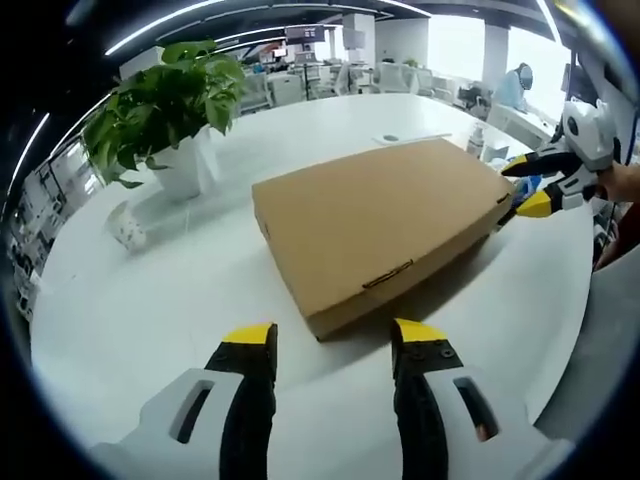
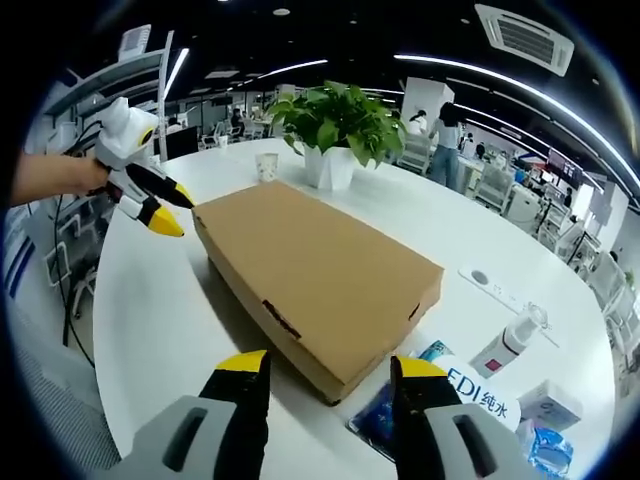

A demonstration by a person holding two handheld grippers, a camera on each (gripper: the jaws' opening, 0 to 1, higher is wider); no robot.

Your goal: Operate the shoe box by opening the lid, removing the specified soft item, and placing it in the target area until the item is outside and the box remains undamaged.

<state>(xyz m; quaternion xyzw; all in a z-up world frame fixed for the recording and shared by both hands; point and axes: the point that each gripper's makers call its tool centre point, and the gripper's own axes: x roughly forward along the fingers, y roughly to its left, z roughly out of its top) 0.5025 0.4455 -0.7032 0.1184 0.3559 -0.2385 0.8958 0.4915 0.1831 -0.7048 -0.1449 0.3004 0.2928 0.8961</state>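
Both tools stand with jaws wide and empty at opposite corners of the closed shoe box (image 1: 385, 228), left tool (image 1: 334, 345) and right tool (image 2: 330, 372) equally near, box lying mid-tabletop (image 1: 150, 300) between them.

A potted plant (image 2: 335, 130) and paper cup (image 2: 266, 166) stand on the white table (image 1: 150, 310).

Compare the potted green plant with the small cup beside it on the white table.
The potted green plant in its white pot is much the larger; the small pale patterned cup is far lower. The plant carries a broad spread of green leaves, while the cup shows nothing rising above its rim. The plant stands nearer the closed brown cardboard box than the cup does. Both stand upright on the white round table, apart from each other, beyond the box.
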